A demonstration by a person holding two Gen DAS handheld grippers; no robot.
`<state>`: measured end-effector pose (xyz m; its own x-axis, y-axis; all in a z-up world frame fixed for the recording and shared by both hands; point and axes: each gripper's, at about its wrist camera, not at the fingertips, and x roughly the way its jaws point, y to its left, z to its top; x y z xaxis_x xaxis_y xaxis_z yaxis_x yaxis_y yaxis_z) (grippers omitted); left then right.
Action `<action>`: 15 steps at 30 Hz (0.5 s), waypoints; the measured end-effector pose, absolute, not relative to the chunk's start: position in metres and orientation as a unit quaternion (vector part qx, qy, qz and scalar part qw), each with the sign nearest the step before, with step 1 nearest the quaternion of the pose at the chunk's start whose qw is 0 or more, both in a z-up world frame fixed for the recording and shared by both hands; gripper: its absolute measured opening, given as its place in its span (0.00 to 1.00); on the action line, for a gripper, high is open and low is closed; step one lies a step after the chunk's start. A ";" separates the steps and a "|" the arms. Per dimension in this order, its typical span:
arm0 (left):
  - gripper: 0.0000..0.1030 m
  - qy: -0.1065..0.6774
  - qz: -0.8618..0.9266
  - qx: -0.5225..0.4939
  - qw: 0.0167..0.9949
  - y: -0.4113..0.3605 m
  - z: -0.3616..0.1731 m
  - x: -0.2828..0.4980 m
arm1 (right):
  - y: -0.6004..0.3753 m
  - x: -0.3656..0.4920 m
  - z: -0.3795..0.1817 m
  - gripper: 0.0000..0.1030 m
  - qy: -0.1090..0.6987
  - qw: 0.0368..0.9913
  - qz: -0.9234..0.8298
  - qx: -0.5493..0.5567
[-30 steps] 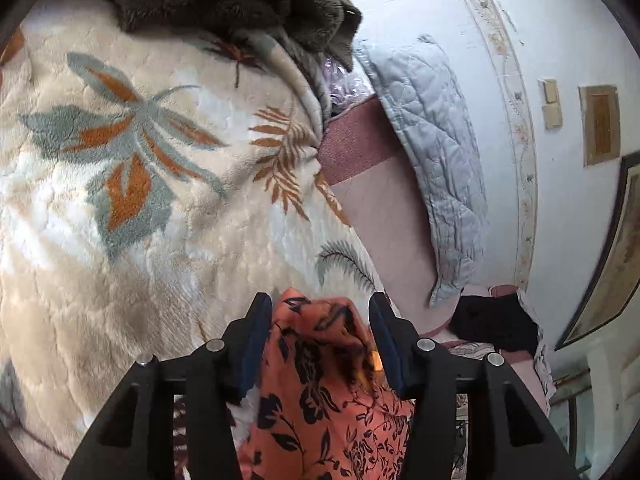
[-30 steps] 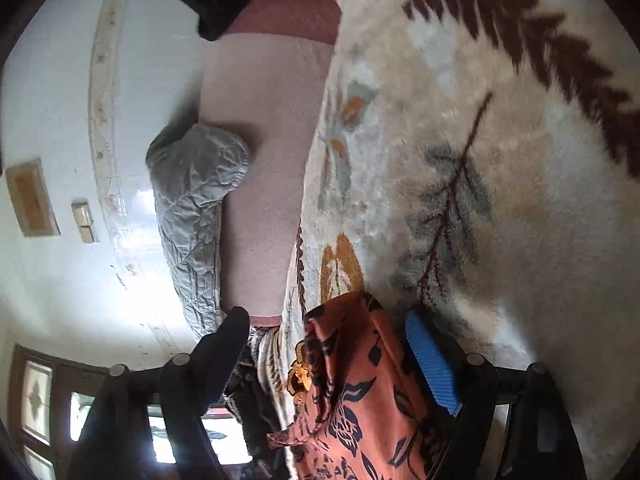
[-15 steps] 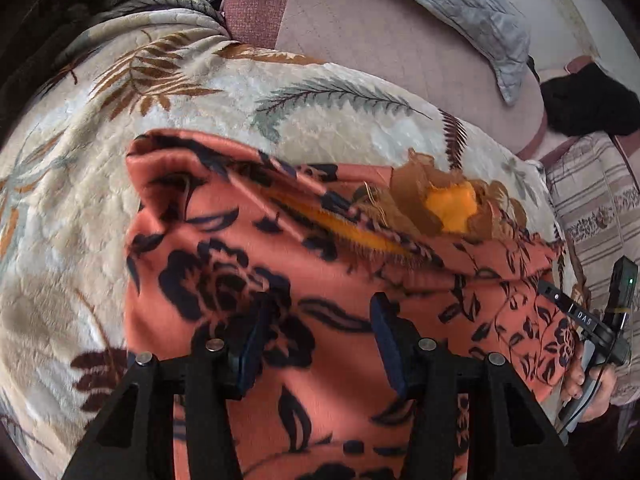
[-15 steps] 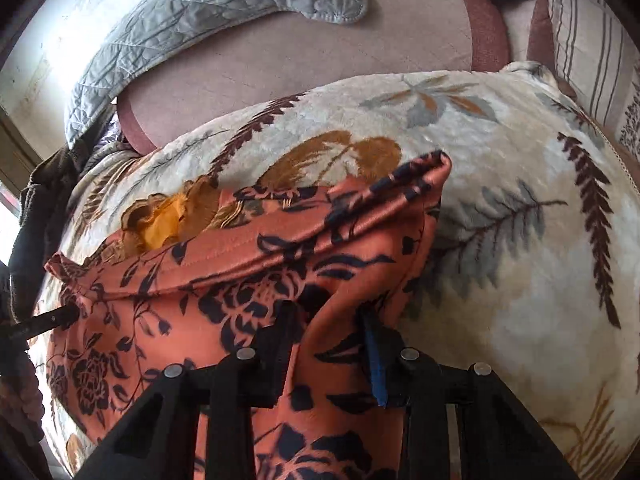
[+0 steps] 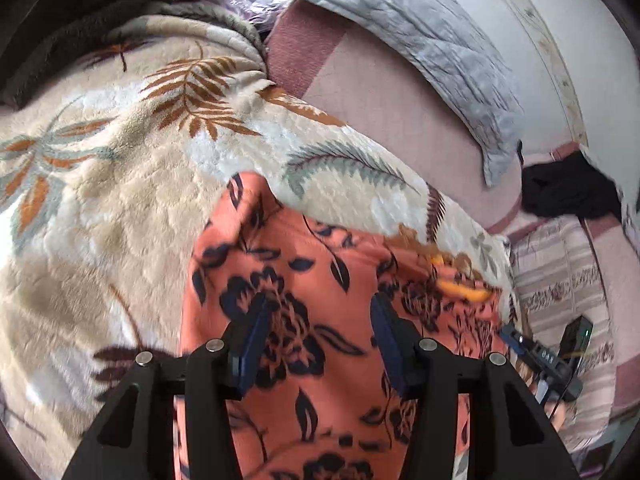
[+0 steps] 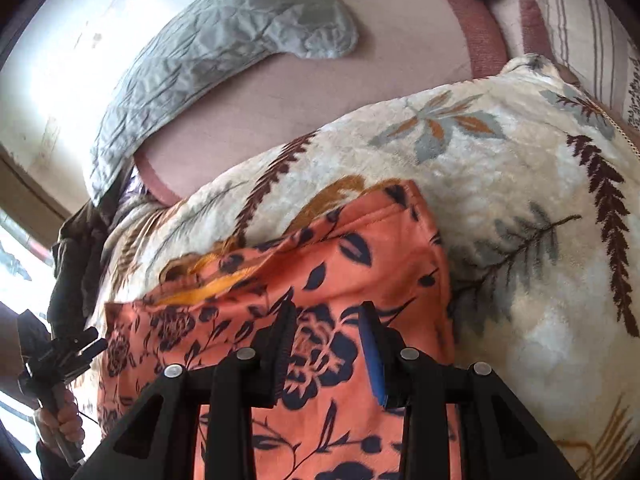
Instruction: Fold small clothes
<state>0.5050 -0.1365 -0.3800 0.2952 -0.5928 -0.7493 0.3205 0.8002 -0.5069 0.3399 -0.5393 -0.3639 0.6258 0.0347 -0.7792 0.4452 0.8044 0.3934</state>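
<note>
Orange floral garment (image 5: 320,280) lies spread on the leaf-print blanket (image 5: 120,200) beneath your left gripper (image 5: 318,320) and right gripper (image 6: 326,332), both with jaws parted, pinching nothing.

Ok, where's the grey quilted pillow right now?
In both wrist views the grey quilted pillow lies on the pink sheet against the wall, beyond the leaf-print blanket holding the orange garment.

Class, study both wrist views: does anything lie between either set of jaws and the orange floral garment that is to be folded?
Nothing visible does. The orange floral garment lies spread on the leaf-patterned blanket, directly under the left gripper and the right gripper, with no other item between.
</note>
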 end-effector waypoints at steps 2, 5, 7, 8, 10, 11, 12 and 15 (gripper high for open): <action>0.55 0.504 -0.283 -0.096 0.810 -0.140 -0.376 0.476 | -0.520 0.342 -0.367 0.33 0.418 0.862 -0.107 0.266; 0.56 0.500 -0.260 -0.060 0.823 -0.143 -0.386 0.448 | -0.510 0.355 -0.376 0.33 0.412 0.858 -0.096 0.291; 0.56 0.499 -0.241 -0.043 0.832 -0.147 -0.397 0.442 | -0.502 0.378 -0.383 0.33 0.427 0.853 -0.098 0.283; 0.56 0.498 -0.238 -0.031 0.833 -0.148 -0.402 0.441 | -0.499 0.389 -0.388 0.33 0.436 0.851 -0.104 0.273; 0.56 0.481 -0.237 -0.008 0.844 -0.152 -0.405 0.438 | -0.497 0.414 -0.401 0.32 0.461 0.841 -0.128 0.253; 0.56 0.471 -0.238 0.006 0.850 -0.155 -0.405 0.437 | -0.500 0.423 -0.405 0.32 0.459 0.843 -0.137 0.246; 0.56 0.460 -0.237 0.023 0.855 -0.158 -0.405 0.436 | -0.504 0.429 -0.405 0.32 0.449 0.848 -0.148 0.240; 0.56 0.439 -0.233 0.061 0.866 -0.163 -0.405 0.435 | -0.524 0.427 -0.405 0.31 0.424 0.838 -0.161 0.303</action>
<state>0.4346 -0.1629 -0.4054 0.5062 -0.3499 -0.7882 0.4569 0.8840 -0.0990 0.4272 -0.5244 -0.4048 0.5887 -0.0133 -0.8083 0.5272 0.7643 0.3714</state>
